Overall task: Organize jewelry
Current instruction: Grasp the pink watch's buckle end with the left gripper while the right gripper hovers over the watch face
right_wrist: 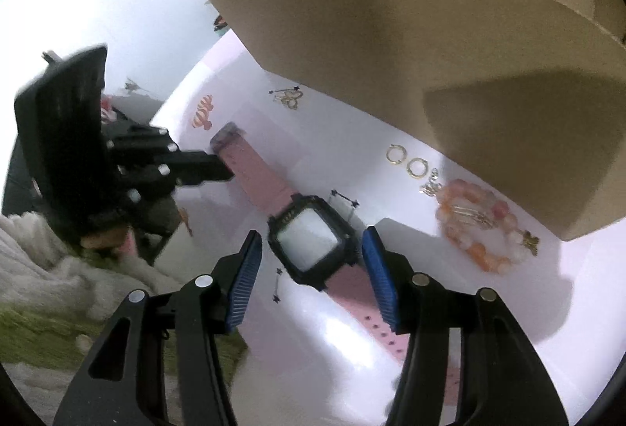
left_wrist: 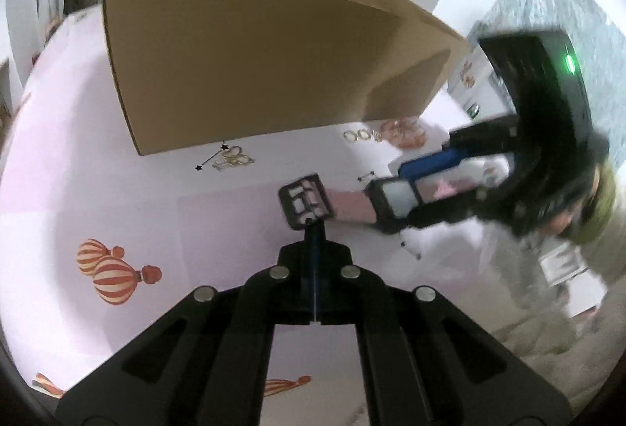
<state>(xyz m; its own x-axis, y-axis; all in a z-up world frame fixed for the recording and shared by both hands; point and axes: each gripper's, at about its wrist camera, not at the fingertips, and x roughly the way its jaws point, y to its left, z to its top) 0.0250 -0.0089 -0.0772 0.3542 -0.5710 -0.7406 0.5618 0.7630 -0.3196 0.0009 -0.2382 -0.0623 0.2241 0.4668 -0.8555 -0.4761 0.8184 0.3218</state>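
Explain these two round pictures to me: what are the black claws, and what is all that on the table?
No robot here: a person holds a two-finger tool in each hand, with a wide-angle camera looking along its fingers. The left hand-held gripper is shut on the buckle end of a pink watch. The right hand-held gripper is open, its blue pads either side of the watch face. Gold hoop earrings, an orange bead bracelet and small barbell studs lie on the white table beside a cardboard box.

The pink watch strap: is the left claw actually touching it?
Touching. The right wrist view shows the left claw shut on the watch strap near its buckle end.
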